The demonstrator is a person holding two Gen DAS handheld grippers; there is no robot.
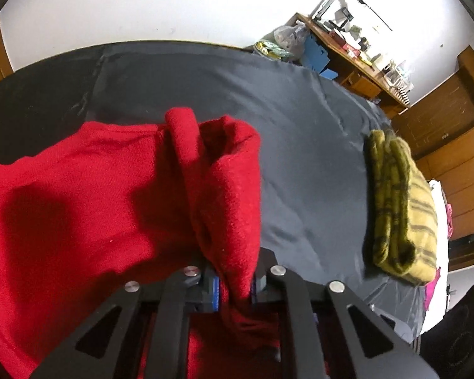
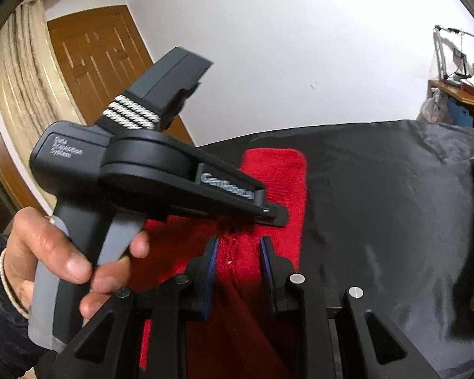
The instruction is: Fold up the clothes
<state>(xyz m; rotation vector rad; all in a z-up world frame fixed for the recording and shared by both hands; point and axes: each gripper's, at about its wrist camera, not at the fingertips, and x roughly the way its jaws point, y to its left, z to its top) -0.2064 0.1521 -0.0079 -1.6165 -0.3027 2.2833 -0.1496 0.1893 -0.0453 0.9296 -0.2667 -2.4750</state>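
Red sweater (image 1: 88,195) spreads across a bed covered in a dark gray sheet (image 1: 300,145), one bunched fold of it lifted and clamped between the blue-padded fingers of the left gripper (image 1: 235,287), whose jaws are pressed tight on the cloth. Seen from the right wrist, the same red garment runs up between the fingers of the right gripper (image 2: 238,262), which stand parted on either side of the fabric without pinching it. The left tool crosses that view from the left, its pistol-style grip held in the person's left hand (image 2: 57,262), fingers wrapped round the gray trigger, its tip resting down on the red cloth just ahead of the right gripper's fingers. A folded yellow garment with dark stripes (image 1: 401,208) lies well apart from the sweater on the far right side of the bed. Beyond the bed stands a white wall (image 1: 173,6), with a cluttered wooden desk (image 1: 357,63) in the corner, a brown panelled door (image 2: 101,60) and a cream curtain (image 2: 19,72) at the left.
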